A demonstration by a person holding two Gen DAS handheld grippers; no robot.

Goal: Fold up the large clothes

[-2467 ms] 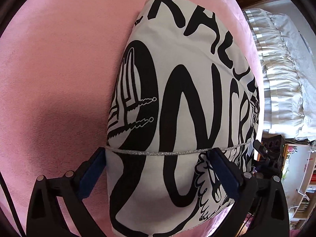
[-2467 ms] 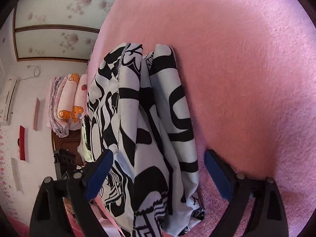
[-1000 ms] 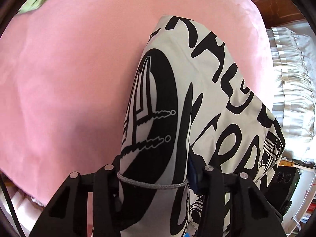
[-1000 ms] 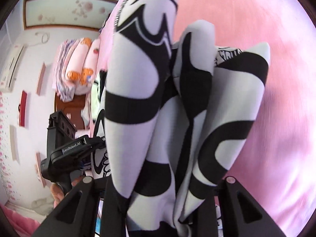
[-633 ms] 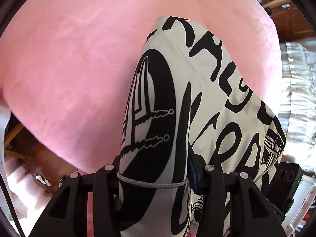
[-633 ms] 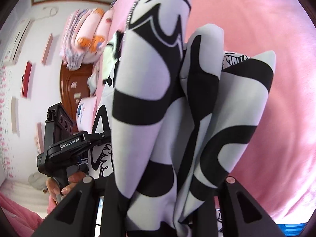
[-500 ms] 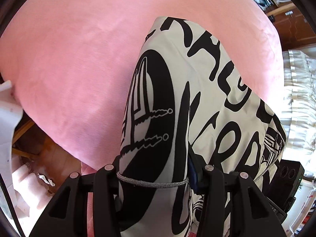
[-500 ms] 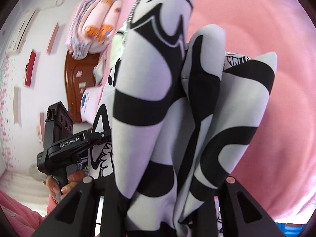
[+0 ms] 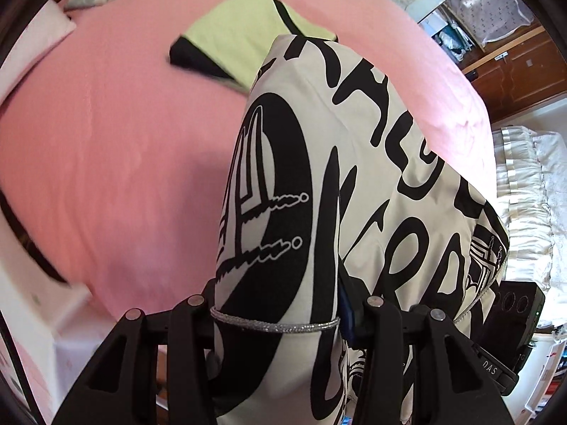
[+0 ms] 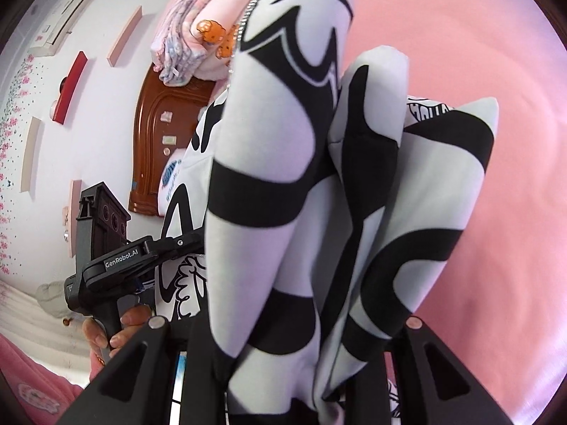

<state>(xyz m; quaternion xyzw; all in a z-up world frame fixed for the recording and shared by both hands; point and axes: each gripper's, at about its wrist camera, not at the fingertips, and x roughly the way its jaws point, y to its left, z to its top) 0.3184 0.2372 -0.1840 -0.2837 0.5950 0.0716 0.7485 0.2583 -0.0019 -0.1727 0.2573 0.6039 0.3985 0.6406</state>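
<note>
A folded white garment with bold black lettering [image 9: 372,163] hangs lifted above the pink bed [image 9: 117,148]. My left gripper [image 9: 276,318] is shut on one bunched end of it, by a silver trim cord. My right gripper [image 10: 294,350] is shut on the other bunched end of the garment [image 10: 283,163]. The left gripper's body also shows in the right wrist view [image 10: 117,262], held by a hand, left of the cloth. The fingertips of both grippers are hidden by fabric.
A folded yellow-green and black garment [image 9: 234,39] lies on the bed beyond the held one. A wooden cabinet [image 10: 159,141] with a stack of pink bedding [image 10: 198,35] on top stands off the bed. White ruffled bedding [image 9: 531,194] lies to the right.
Both grippers closed on the garment's ends and lifted it off the bed. Since half a second ago the left view has swung up, bringing the yellow-green garment into sight.
</note>
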